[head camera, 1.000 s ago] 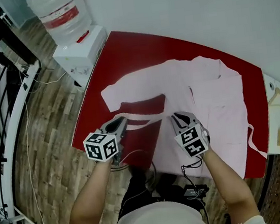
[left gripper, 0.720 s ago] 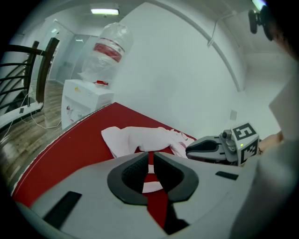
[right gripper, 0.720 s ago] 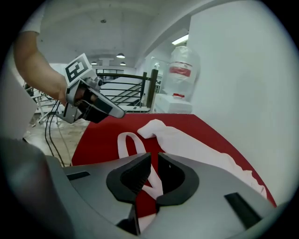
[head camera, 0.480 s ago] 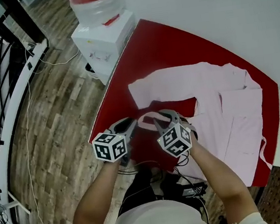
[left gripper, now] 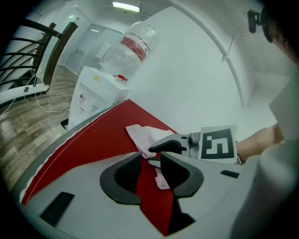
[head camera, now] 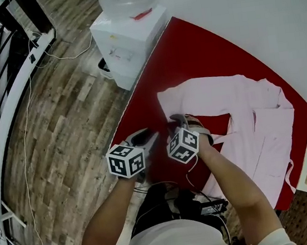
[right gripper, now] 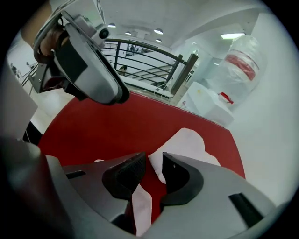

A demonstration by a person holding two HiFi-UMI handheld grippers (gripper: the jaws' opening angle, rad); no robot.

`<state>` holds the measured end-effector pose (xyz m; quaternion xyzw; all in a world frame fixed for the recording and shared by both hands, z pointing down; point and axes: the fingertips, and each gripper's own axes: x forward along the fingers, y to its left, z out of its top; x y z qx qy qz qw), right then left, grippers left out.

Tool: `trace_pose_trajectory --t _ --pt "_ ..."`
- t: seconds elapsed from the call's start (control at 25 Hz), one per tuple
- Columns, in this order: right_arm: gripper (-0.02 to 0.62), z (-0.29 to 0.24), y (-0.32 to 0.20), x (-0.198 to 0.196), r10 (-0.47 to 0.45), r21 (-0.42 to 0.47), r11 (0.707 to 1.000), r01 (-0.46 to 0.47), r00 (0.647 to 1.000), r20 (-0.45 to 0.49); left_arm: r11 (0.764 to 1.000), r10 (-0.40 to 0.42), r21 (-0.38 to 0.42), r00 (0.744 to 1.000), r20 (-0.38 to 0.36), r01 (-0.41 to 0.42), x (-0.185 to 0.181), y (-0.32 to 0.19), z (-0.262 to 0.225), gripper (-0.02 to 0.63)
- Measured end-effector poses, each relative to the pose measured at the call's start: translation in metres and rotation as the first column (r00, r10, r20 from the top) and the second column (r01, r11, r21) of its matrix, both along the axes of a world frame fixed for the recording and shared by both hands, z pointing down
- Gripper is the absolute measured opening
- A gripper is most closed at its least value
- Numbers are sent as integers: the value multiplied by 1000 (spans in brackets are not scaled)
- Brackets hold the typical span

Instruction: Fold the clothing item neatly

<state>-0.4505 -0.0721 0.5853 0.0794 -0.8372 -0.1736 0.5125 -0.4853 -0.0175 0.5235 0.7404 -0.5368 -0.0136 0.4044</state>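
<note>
Though rumpled, soft pink garment (head camera: 212,97)

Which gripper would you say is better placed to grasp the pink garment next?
Right, probably: the right gripper sits over the pink garment, with cloth between its fingers, which have just been opening and are not pressing it. The left gripper, fingers also just opening, faces mostly bare red table.
</note>
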Motion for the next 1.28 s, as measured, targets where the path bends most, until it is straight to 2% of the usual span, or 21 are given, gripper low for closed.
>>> trace_pose_trajectory --t 0.16,0.24,0.48,0.56,0.68,0.8,1.0,1.12,1.28 --pt "91 8 -6 2 49 -42 998 -50 999 -23 1000 7 1 1000 -22 -7 -4 -7 3 110" --pt "35 7 -7 3 52 -45 998 -53 998 -28 1000 2 -4 999 -48 -2 -5 -12 6 115" --pt "28 -29 -25 -1 119 -46 992 -116 990 72 998 -37 -48 976 -214 27 -1 -32 9 173" --pt "28 -44 -33 -2 140 -55 989 -134 985 105 997 -44 -68 956 -291 25 3 -42 8 200" --pt "27 -62 -44 -4 169 -68 985 -160 974 152 997 -29 -83 911 -410 -5 13 -61 3 230" --pt "28 -75 -50 -5 182 -70 983 -172 966 183 997 -44 -81 874 -484 5 14 -78 -1 255" --pt "26 -78 -48 -3 193 -87 980 -179 961 198 992 -115 -114 795 -595 58 5 -103 5 290" --pt "27 -76 -44 -2 195 -98 979 -178 960 202 990 -126 -130 778 -616 58 5 -115 8 296" --pt "27 -77 -40 -3 187 -99 980 -170 959 210 985 -133 -165 779 -613 39 8 -125 14 296"
